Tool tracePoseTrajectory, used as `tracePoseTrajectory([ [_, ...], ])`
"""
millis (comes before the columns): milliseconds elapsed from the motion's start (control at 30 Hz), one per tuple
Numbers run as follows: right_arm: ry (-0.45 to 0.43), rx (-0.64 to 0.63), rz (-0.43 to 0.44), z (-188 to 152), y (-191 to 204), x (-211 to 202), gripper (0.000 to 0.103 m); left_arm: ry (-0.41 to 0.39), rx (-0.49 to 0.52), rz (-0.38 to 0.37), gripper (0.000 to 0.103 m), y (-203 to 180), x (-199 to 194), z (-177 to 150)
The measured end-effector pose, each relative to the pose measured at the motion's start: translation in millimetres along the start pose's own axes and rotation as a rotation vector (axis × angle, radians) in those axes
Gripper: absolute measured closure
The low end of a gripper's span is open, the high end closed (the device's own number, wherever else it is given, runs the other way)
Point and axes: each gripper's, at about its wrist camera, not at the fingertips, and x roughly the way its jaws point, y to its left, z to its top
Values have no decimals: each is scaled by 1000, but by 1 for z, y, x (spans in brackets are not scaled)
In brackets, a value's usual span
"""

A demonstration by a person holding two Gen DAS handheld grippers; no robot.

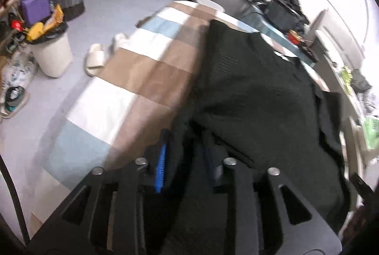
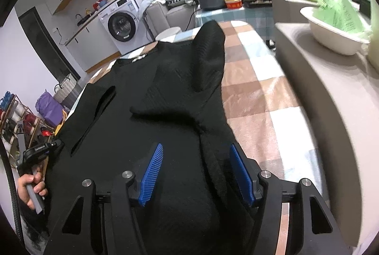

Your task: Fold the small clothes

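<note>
small lived-in room here: white front-loading washing machine point(image 2: 121, 28) against the far wall, a grey sofa point(image 2: 163, 11) piled with stuff, a cream bin point(image 1: 51, 53) stuffed with wrappers, and pale slippers point(image 1: 94, 59) on the floor. the work surface is a desk covered with a checked cloth in brown, white and pale blue squares point(image 1: 132, 79).

the black knitted garment point(image 2: 165, 79) lies spread along that cloth, with one sleeve doubled back over the body and sticking up in a peak toward the far end.

right tool point(image 2: 197, 172) has its blue ribbed pads point(image 2: 152, 174) standing apart, and a ridge of the black knit runs between them. doesn't look like they're pinching it.

left tool point(image 1: 187, 160) is blurry. black fabric sits bunched between its fingers, and only a sliver of blue pad point(image 1: 161, 169) shows. can't tell if it's actually clamped or loose. in the right wrist view, a hand point(image 2: 30, 188) holds that tool's grey handle at the garment's left edge.
</note>
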Motion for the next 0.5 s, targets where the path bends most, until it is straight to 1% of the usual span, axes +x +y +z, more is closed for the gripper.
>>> tracePoseTrajectory([
  [33, 4, 6, 12, 2, 1, 2, 43, 4, -4, -10, 71, -2, -3, -2],
  [100, 15, 3, 46, 6, 8, 10, 43, 17, -1, -38, 70, -9, -8, -8],
  [133, 20, -3, 39, 7, 12, 13, 43, 23, -6, -54, 70, -10, -12, -12],
  [200, 21, -60, 8, 11, 26, 21, 43, 34, -19, -83, 68, -12, -16, -17],
  [267, 27, -92, -6, 14, 35, 28, 43, 62, -39, -123, 67, -13, -16, -22],
  [367, 56, -72, 31, 19, 40, 42, 43, 107, -64, -171, 67, -15, -16, -26],
  [400, 60, -75, 32, 20, 41, 44, 43, 111, -62, -185, 67, -15, -20, -28],
  [500, 53, -99, 31, 20, 46, 44, 43, 105, -62, -194, 65, -11, -30, -30],
])
